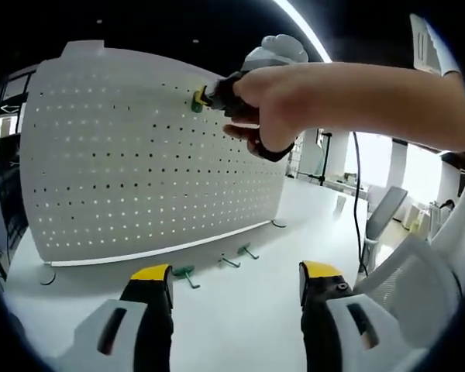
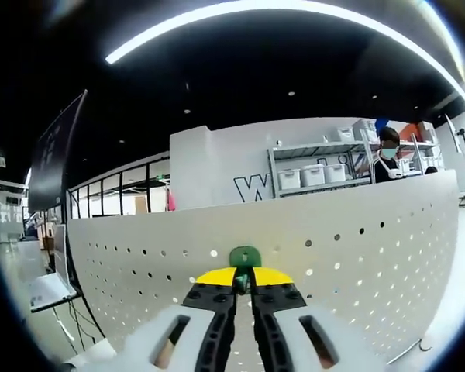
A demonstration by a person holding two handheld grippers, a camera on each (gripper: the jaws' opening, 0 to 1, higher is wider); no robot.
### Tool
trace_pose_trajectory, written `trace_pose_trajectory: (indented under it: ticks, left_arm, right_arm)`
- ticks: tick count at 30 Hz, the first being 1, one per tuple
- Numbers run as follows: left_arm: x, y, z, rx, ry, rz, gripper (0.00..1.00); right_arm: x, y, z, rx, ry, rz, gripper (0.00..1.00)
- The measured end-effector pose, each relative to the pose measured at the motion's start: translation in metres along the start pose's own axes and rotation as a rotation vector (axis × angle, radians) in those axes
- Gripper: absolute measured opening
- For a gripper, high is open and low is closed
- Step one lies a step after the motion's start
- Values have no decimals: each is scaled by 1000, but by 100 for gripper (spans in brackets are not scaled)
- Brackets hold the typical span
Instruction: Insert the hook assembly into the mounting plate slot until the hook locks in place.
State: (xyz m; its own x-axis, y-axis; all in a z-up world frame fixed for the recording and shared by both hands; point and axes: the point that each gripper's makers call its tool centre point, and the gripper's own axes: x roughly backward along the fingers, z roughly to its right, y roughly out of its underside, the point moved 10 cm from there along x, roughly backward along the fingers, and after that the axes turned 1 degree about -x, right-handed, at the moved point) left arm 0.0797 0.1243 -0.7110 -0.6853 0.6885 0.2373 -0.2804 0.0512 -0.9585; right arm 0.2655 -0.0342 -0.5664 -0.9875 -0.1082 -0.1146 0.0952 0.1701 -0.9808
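left gripper [image 1: 236, 283] — black jaws, yellow tips, white housings | right gripper [image 2: 244, 277] — same colouring | hand [image 1: 263, 97] — dark band worn at the wrist, white short sleeve [image 1: 430, 46] above

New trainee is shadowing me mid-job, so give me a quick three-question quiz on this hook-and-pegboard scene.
1. True or false: the right gripper is shut on a green hook at the pegboard.
2. How many loose hooks lie on the table?
3. The left gripper is: A) open B) shut on a hook

Key: 1 true; 2 three; 3 A
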Motion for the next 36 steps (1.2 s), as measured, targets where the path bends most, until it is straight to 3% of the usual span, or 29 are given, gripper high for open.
trace_pose_trajectory:
  ticks: [6,9,13,17,23,27,36]
  left_arm:
    - [0,-1,1,-9,1,-6,68]
    - [0,-1,1,-13,1,-11,68]
    - [-1,0,1,-20,3,-18,68]
    - [-2,3,0,-22,6,-30,68]
    - [-3,3,0,-29,10,-33,69]
    - [-3,3,0,-31,11,-31,69]
    - [-2,2,0,-31,4,-27,69]
  right_arm:
    - [2,-1,-1,-15,-49,-6,10]
    - [2,-1,-4,21,-88,-12,17]
    - [3,-1,-5,-39,-146,-1,26]
    - [3,-2,-5,-33,-175,-2,32]
    - [5,-2,-4,-18,-282,2,44]
    - [8,-1,-1,-15,-329,-19,47]
    - [12,0,5,-3,-341,-29,47]
